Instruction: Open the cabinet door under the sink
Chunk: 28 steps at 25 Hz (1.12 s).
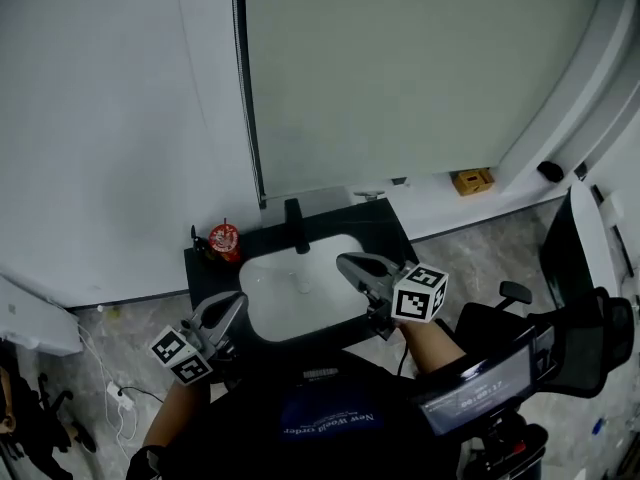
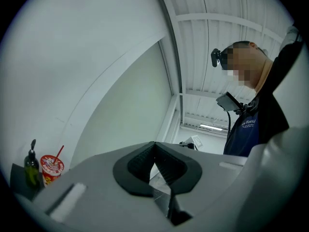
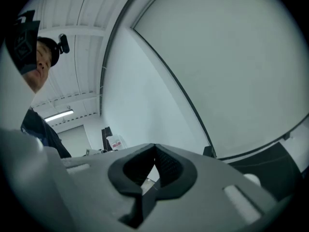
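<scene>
Two tools flank the sink [image 1: 290, 293]: left tool [image 1: 232, 306], right tool [image 1: 350, 263].

Your head camera looks steeply down on the sink [image 1: 300, 288] from above. Both gripper views ride close behind their jaws, tilted up at wall [image 2: 72, 57] and ceiling [image 2: 231, 42]. Head and left gripper views share the red cup [image 1: 224, 239].

A washroom corner: white basin [image 1: 290, 290] in black counter [image 1: 378, 230], faucet [image 1: 296, 226], large wall mirror [image 1: 400, 68].
</scene>
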### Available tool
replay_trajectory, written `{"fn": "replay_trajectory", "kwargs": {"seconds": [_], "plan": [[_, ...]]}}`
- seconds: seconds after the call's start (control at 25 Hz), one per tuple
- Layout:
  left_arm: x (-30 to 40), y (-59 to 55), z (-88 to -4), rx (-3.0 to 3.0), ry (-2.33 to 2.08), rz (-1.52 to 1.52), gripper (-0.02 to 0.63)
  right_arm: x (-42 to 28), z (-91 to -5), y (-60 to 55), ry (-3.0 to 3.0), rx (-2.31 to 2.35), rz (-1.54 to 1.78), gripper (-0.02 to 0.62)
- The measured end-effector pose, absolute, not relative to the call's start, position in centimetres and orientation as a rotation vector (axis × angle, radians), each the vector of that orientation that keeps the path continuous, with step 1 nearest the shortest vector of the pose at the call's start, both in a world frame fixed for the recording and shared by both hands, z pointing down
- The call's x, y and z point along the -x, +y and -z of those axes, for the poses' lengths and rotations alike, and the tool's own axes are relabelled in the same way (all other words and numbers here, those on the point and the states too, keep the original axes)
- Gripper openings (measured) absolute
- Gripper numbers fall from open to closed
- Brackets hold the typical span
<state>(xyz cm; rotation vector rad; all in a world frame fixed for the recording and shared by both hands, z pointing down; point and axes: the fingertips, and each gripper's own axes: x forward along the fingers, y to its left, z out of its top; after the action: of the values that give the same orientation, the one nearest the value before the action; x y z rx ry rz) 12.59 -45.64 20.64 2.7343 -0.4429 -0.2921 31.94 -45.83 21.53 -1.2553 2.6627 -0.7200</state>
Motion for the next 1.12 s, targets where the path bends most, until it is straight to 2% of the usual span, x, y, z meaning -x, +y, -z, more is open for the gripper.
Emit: {"fn": "replay_trajectory", "kwargs": {"seconds": [0.6, 1.12], "plan": [[-20.0, -48.5, -19.9, -2.716, -0.641, 0.324, 0.0, -42.3, -21.4, -51.2, 2.73, 1.26, 0.706, 0.0], [-18.0, -47.7, -19.3, -2.737, -0.753, 0.296, 0.002, -40.1, -21.5, -51.3, 2.826, 1.196, 0.583, 0.0]]}}
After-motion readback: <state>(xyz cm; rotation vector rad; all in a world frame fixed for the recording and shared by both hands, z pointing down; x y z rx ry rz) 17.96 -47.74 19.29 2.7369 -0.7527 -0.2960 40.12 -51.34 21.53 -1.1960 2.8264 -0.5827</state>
